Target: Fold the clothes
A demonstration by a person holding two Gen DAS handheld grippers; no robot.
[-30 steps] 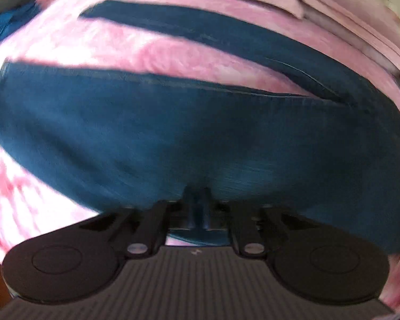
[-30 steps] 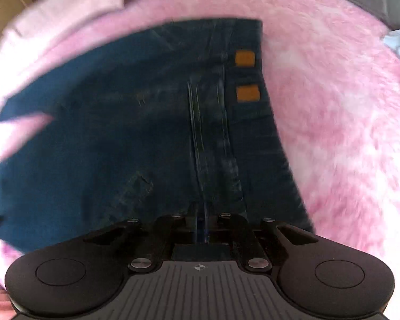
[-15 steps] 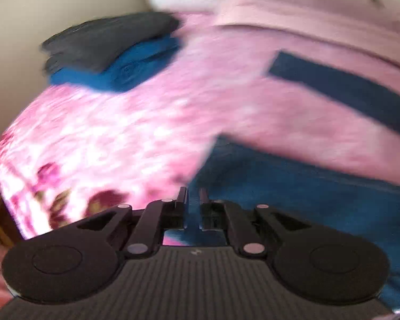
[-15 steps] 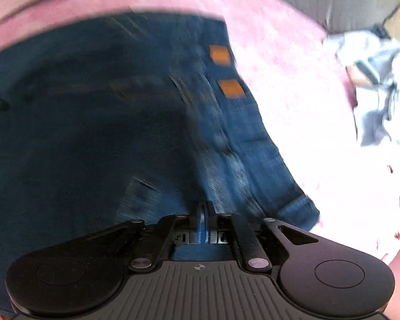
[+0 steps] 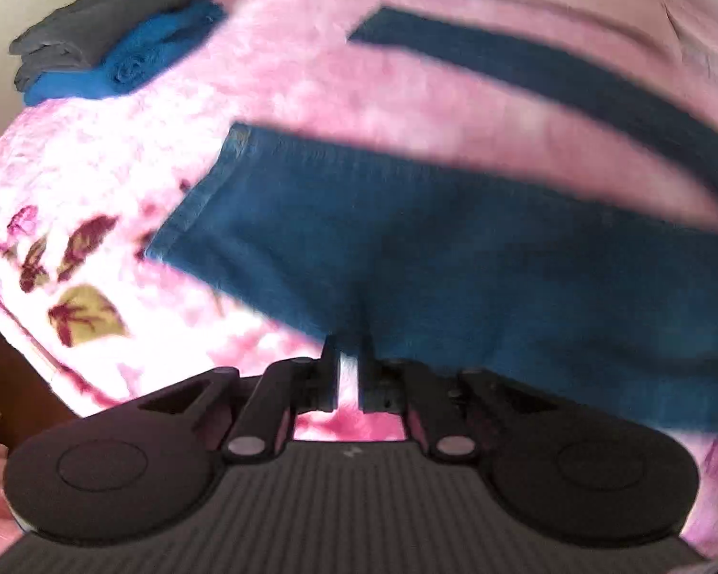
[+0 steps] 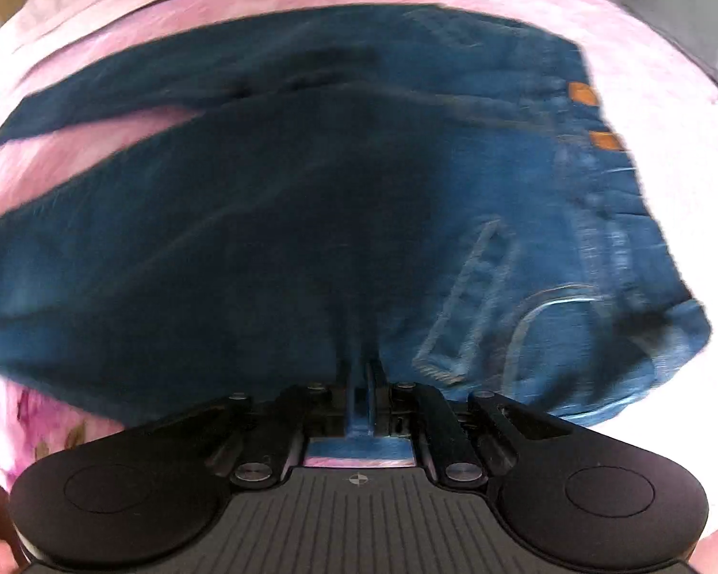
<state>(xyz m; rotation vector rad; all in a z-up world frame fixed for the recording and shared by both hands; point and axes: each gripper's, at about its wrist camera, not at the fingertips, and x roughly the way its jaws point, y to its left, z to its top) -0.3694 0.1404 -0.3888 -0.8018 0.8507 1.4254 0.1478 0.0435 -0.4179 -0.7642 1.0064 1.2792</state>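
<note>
Jeans lie on the pink bed, legs still apart. Left tool and right tool each pinch denim at the near edge. First fold under way; remaining folds outstanding.

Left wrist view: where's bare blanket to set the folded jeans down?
Free: the floral blanket between the jeans hem and the grey-and-blue folded stack; a narrower strip between the two legs. Crowded: right half, all denim.
</note>
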